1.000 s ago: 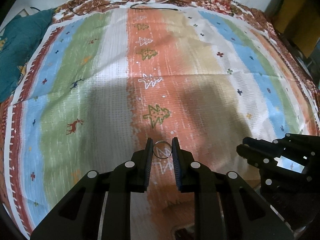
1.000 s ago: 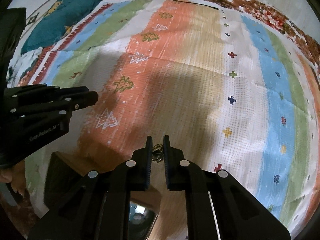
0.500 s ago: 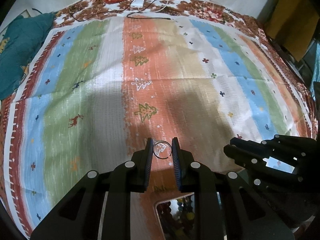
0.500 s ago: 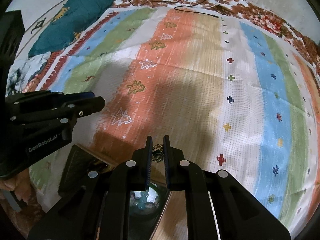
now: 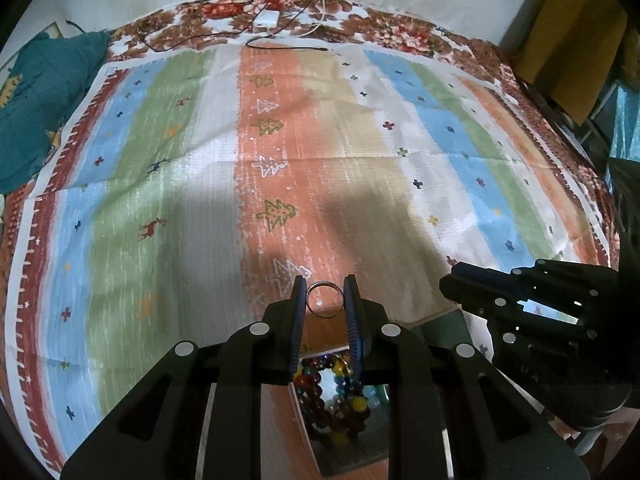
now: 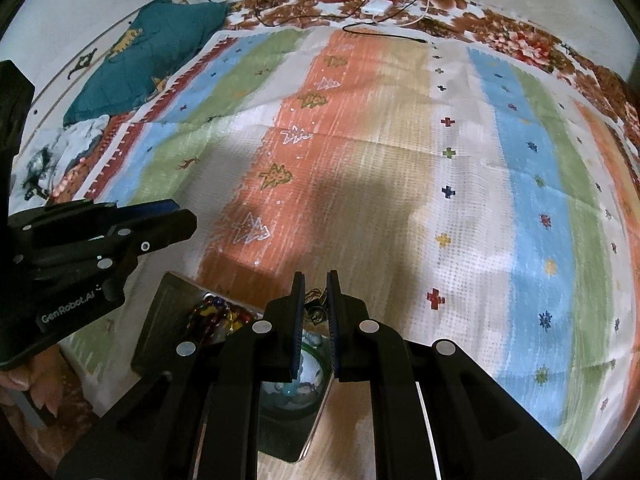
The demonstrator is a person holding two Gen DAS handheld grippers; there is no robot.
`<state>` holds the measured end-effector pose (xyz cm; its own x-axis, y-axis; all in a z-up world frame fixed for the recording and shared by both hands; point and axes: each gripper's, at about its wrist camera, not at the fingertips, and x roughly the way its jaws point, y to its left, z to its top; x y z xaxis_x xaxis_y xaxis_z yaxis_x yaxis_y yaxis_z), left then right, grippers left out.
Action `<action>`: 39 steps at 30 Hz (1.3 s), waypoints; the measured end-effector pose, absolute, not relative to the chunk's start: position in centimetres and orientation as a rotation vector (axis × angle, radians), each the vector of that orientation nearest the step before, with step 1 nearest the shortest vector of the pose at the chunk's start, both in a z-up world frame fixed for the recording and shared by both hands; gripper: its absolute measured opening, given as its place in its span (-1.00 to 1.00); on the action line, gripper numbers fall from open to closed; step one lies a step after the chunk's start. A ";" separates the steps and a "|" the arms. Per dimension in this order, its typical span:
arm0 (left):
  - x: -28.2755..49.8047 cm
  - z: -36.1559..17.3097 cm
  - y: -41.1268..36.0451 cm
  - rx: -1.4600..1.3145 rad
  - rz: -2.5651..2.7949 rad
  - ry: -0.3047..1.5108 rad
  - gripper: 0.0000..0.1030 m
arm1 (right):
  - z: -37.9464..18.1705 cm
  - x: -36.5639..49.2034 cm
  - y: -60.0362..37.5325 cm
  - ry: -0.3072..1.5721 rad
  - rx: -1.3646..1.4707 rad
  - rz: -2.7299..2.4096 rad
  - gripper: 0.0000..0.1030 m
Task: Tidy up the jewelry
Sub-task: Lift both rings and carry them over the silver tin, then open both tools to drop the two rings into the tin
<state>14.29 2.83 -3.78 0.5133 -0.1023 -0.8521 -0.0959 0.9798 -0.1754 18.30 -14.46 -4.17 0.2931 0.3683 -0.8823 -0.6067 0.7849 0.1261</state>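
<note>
Silver ring (image 5: 325,298) sits pinched between my left gripper (image 5: 325,300) pads, and my right gripper (image 6: 316,300) is nipped narrow on a small gold trinket (image 6: 316,295). Both have lifted since a second ago, so the tray (image 5: 352,456) of beaded bracelets (image 5: 340,396) now shows below the fingers, which I judge means both pieces are picked and ready to carry.

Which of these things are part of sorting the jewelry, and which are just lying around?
Part of the job:
silver ring in the left gripper
small gold piece in the right gripper
tray of beaded bracelets

Just lying about:
teal quilt
white charger
striped cloth
</note>
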 end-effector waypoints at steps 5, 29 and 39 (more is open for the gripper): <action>13.3 -3.5 2.4 -0.217 -0.015 1.027 -0.64 | -3.9 17.6 -14.6 1.084 -0.257 0.668 -0.77; 10.0 -3.3 1.2 -0.230 -0.028 1.008 -0.64 | -3.4 14.5 -15.3 1.071 -0.251 0.703 -0.77; 9.1 -4.0 1.1 -0.257 -0.003 1.035 -0.64 | -4.0 13.5 -15.6 1.106 -0.238 0.731 -0.64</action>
